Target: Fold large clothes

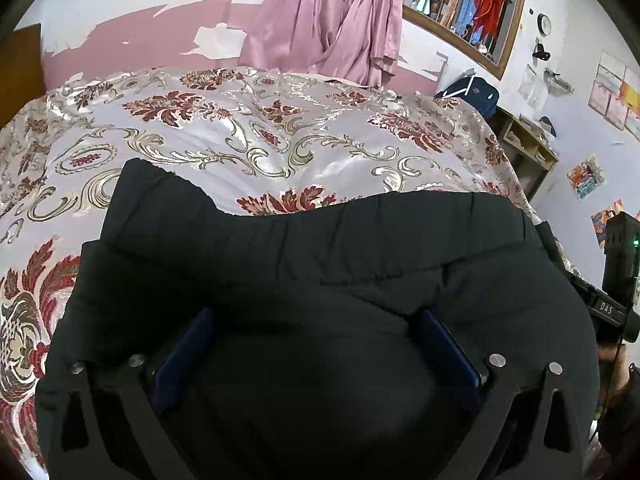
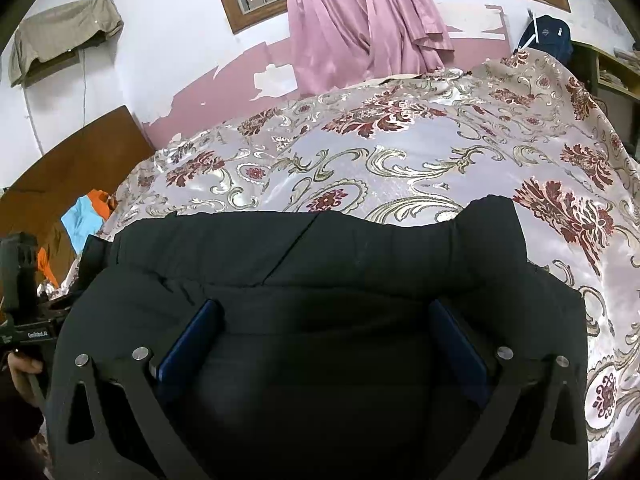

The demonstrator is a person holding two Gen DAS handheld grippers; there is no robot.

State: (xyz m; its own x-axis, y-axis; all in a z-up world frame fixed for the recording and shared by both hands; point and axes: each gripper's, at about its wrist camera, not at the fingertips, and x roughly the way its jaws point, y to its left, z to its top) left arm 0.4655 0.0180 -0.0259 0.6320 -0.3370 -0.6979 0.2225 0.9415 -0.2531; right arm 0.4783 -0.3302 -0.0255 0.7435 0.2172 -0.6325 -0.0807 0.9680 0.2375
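A large black padded garment (image 1: pixel 304 248) lies folded on the bed, filling the lower half of both views (image 2: pixel 360 248). My left gripper (image 1: pixel 316 314) stands open over its near part, with the blue pads (image 1: pixel 182 364) wide apart and black cloth bulging between them. My right gripper (image 2: pixel 324 304) is open in the same way, its blue pads (image 2: pixel 460 352) spread across the cloth. The garment's far edge is uneven, with one raised corner (image 1: pixel 140 184). What lies under the fingers is hidden.
The bed carries a shiny floral cover (image 1: pixel 248 132) stretching away to a pink and white wall. Pink curtains (image 1: pixel 332 20) hang behind it. A wooden shelf (image 1: pixel 528 148) stands at the right; orange and blue cloth (image 2: pixel 86 216) lies beside the bed. The other gripper (image 1: pixel 616 280) shows at the right edge.
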